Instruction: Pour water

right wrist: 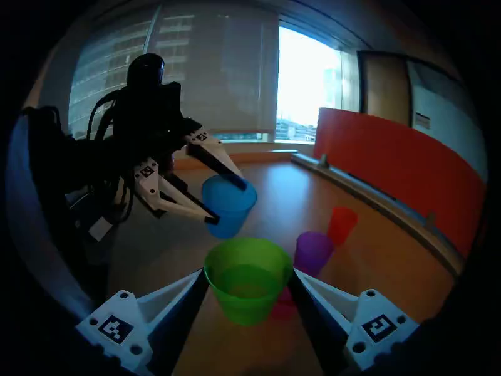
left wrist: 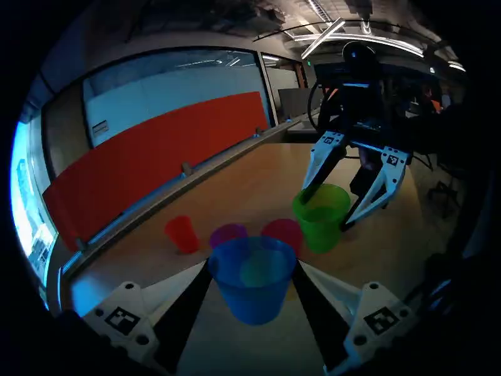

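Blue cup (left wrist: 252,289) in left tool (left wrist: 252,268) — green cup (left wrist: 321,217) opposite.

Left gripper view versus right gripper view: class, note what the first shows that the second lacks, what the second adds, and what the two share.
Left gripper view: ceiling light strips, and the right gripper seen from the front, clamping the green cup. Right gripper view: a bright window beside blinds, and the left gripper seen from the front, clamping the blue cup. Shared: both held cups, the orange cup, the purple cup, the wooden table and the red panel.
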### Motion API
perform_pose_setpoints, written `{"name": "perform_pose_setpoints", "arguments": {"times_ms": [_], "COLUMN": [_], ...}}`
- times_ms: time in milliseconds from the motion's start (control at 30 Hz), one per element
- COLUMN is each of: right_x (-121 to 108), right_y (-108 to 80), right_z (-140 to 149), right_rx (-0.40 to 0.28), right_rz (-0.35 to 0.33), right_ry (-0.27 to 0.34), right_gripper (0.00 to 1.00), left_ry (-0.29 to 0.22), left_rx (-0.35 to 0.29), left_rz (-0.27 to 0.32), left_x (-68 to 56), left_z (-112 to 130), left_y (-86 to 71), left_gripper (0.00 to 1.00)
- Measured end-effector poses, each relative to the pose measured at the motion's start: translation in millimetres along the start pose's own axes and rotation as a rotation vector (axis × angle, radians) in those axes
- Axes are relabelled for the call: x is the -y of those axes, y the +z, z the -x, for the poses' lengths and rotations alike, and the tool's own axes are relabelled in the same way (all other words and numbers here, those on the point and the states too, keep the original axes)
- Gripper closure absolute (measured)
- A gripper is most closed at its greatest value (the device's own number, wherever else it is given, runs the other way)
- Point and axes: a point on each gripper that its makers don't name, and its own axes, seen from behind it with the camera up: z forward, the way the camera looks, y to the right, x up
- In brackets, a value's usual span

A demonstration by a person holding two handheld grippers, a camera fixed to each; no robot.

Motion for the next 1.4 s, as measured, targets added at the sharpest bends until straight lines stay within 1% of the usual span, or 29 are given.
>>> {"name": "perform_pose_setpoints", "arguments": {"times_ms": [167, 467, 733, 867, 1167, 1400], "right_x": [0, 2, 5, 6, 3, 2], "right_y": [0.0, 1.4, 3.6, 4.9, 3.9, 4.2], "right_z": [9, 22, 42, 50, 63, 77], "right_rx": [0.02, 0.055, 0.1, 0.118, 0.141, 0.173], "right_rz": [-0.007, -0.024, -0.047, -0.054, -0.058, -0.068], "right_ry": [0.008, 0.005, -0.003, -0.007, 0.0, -0.004], "right_gripper": [0.09, 0.09, 0.09, 0.09, 0.09, 0.09], "left_ry": [-0.005, -0.015, -0.017, -0.025, -0.053, -0.05], "left_rx": [0.025, 0.062, 0.105, 0.117, 0.134, 0.157], "left_rz": [0.013, 0.017, 0.03, 0.035, 0.037, 0.044], "left_x": [-5.4, -9.1, -17.6, -21.4, -23.3, -24.3], "left_z": [13, 32, 55, 63, 74, 83], "left_y": [-1.4, -5.2, -4.2, -2.8, -3.0, -0.4], "left_gripper": [0.12, 0.11, 0.11, 0.11, 0.11, 0.11]}}
